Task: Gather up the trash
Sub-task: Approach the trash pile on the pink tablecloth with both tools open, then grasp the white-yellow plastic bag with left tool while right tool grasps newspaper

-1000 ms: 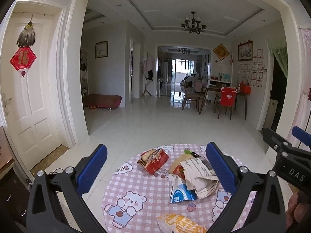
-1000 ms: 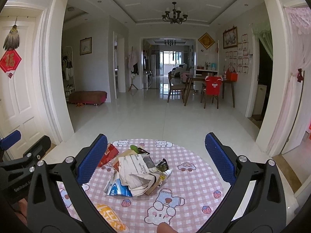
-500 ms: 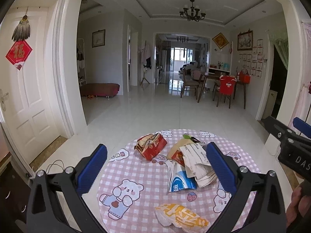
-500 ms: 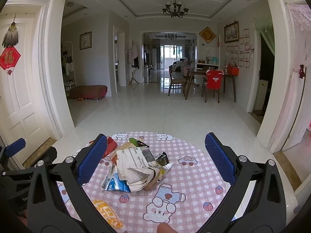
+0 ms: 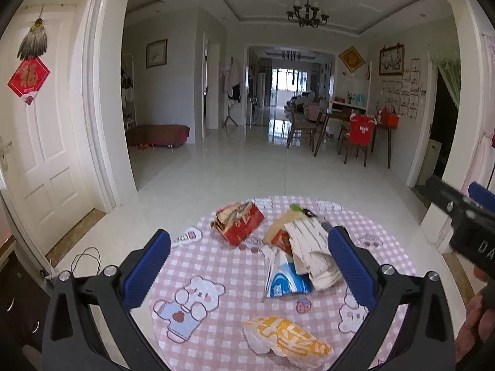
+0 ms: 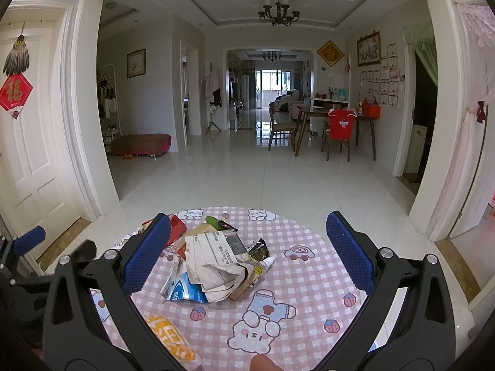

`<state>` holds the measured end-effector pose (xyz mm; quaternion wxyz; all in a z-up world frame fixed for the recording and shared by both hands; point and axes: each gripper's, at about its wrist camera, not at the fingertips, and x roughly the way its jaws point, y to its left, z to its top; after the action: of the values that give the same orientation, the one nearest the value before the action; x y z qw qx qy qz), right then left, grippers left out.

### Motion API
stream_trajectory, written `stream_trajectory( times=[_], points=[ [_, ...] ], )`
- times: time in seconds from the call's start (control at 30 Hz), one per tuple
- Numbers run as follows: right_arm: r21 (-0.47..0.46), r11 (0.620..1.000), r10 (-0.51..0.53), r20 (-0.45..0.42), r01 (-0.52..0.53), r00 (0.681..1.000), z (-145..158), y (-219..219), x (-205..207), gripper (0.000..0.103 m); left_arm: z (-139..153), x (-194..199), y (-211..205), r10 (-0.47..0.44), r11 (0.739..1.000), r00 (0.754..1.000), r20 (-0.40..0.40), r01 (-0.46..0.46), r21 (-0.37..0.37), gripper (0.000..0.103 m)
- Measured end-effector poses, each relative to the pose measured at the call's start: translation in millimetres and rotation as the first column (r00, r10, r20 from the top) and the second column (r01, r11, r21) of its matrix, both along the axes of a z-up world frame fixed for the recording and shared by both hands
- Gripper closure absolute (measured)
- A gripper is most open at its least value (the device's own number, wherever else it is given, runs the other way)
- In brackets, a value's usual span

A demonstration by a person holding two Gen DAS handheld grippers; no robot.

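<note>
Hovering above the round desk [image 5: 216,266], the left claw [image 5: 247,266] and right claw [image 6: 247,253] both stand spread wide and empty, probably readying for a first pick. The trash lies on the checked cloth: one red carton [image 5: 239,224], one yellow wrapper [image 5: 287,341], and one mixed heap [image 6: 216,266] (paper, a blue packet, small bits).

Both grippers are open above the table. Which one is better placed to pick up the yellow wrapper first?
Probably the left gripper: the yellow wrapper lies low between its open fingers. For the right gripper the wrapper sits off to its left, partly behind the left finger, while the paper pile is centred.
</note>
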<state>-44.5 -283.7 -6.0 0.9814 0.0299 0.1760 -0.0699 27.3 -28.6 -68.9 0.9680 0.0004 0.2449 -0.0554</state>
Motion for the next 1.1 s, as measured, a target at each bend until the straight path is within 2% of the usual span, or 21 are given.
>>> stream_trajectory(
  times=[0.1, 0.27, 0.37, 0.47, 0.67, 0.7, 0.73, 0.8, 0.83, 0.9, 1.1],
  points=[
    [0.003, 1.000, 0.007, -0.021, -0.007, 1.000, -8.3, -1.6, 0.9, 0.005, -14.9, 5.1, -5.4, -0.012, 1.000, 0.998, -0.054, 0.012, 0.006, 0.004],
    [0.005, 1.000, 0.013, -0.091, -0.012, 0.996, -34.9, -8.4, 3.4, 0.005, -67.9, 15.1, -19.5, -0.052, 0.998, 0.976, -0.212, 0.060, 0.031, 0.004],
    [0.007, 1.000, 0.011, -0.140, -0.010, 0.990, -53.7, -14.8, 5.3, 0.005, -102.0, 22.1, -26.2, -0.061, 0.997, 0.949, -0.308, 0.074, 0.033, 0.004],
    [0.015, 1.000, 0.006, -0.182, -0.003, 0.983, -70.6, -23.9, 7.9, 0.005, -130.4, 25.1, -33.2, -0.095, 0.995, 0.913, -0.397, 0.102, -0.004, 0.004],
    [0.039, 0.999, 0.008, -0.262, 0.002, 0.965, -102.0, -39.4, 14.0, 0.005, -167.4, 31.2, -49.9, -0.144, 0.989, 0.869, -0.473, 0.137, -0.050, 0.004],
    [0.043, 0.999, 0.010, -0.276, 0.002, 0.961, -107.5, -40.9, 17.2, 0.005, -170.1, 31.7, -50.1, -0.162, 0.987, 0.865, -0.475, 0.146, -0.071, 0.011],
    [0.045, 0.999, 0.013, -0.285, 0.000, 0.959, -110.9, -42.1, 19.1, 0.005, -173.2, 33.6, -51.4, -0.186, 0.983, 0.859, -0.478, 0.159, -0.096, 0.028],
    [0.055, 0.998, 0.024, -0.313, -0.007, 0.950, -121.0, -43.6, 25.6, 0.005, -177.8, 37.9, -55.1, -0.235, 0.972, 0.831, -0.505, 0.190, -0.140, 0.046],
    [0.060, 0.998, 0.029, -0.321, -0.010, 0.947, -124.0, -44.3, 28.7, 0.005, -176.9, 38.2, -58.0, -0.237, 0.971, 0.836, -0.495, 0.207, -0.116, 0.050],
    [0.085, 0.996, 0.047, -0.341, -0.019, 0.939, -131.8, -46.0, 37.3, 0.005, -177.0, 40.4, -59.0, -0.262, 0.965, 0.830, -0.492, 0.231, -0.125, 0.053],
    [0.188, 0.976, 0.171, -0.357, -0.109, 0.918, -142.7, -43.2, 86.1, 0.008, -168.4, 51.6, -48.4, -0.288, 0.958, 0.844, -0.453, 0.256, -0.131, 0.058]
  ],
)
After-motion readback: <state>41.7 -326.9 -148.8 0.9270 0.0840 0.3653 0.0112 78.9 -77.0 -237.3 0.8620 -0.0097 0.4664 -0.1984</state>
